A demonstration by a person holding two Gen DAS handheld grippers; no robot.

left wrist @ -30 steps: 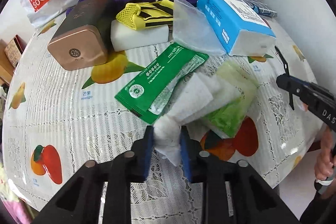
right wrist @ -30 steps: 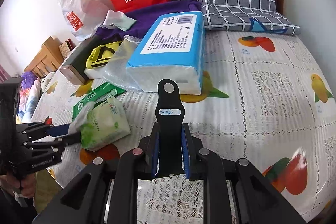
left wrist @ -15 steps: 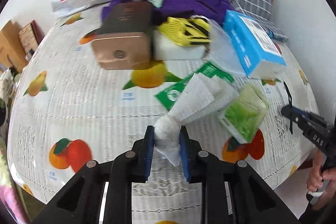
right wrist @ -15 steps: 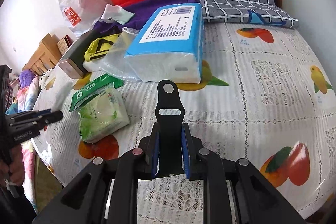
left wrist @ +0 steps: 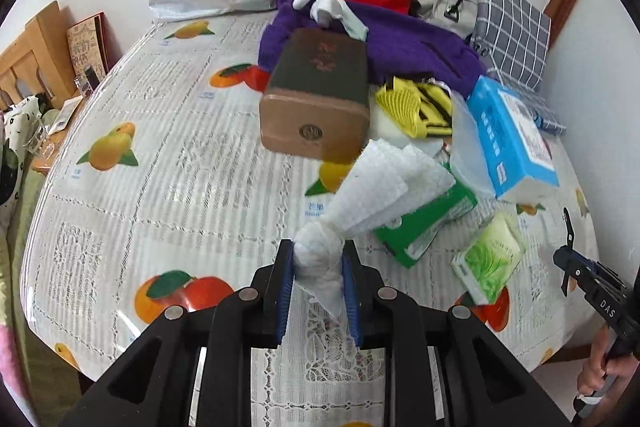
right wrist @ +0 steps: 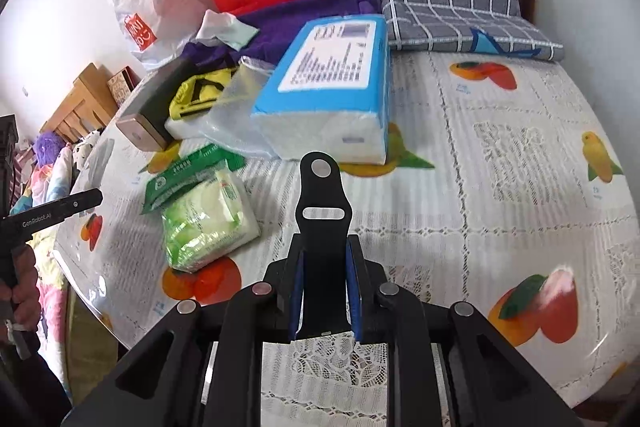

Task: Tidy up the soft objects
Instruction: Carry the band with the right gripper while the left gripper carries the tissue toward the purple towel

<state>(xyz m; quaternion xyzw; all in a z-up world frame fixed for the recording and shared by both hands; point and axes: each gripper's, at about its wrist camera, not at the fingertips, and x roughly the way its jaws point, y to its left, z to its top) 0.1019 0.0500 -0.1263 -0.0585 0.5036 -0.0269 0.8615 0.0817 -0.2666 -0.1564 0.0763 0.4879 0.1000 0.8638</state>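
Pinching a white knotted cloth (left wrist: 320, 259) at its knot, the left tongs (left wrist: 318, 279) are closed on it, pads pressed to either side, and carry it clear of the bench (left wrist: 168, 187). The cloth's long axis runs from the knot up toward 1 o'clock, where its loose quilted end fans out in front of the green packet (left wrist: 424, 227) and the brown tin (left wrist: 316, 99); a short tail hangs down toward 5 o'clock. The right tongs (right wrist: 323, 287) are narrowed onto a black strap-like piece (right wrist: 322, 211) that stands up between the pads, so that side looks occupied; I cannot tell what the piece is. In the left view the right tongs sit low at about 4 o'clock, off the bench edge, well apart from the cloth. Nearest the right tongs, at 10 o'clock in the right view, lies the pale green tissue pack (right wrist: 208, 223), with the green packet just behind it. Farther off at 12 o'clock is the blue tissue block (right wrist: 332, 95), then the yellow mesh (left wrist: 416, 103), then the purple cloth (left wrist: 400, 39) with a white glove (left wrist: 320, 1) on it, at 12 to 1 o'clock from the left tongs. As I judge it, the left side alone decides where the cloth goes: the soft pile lies ahead and slightly right, beyond the tin.
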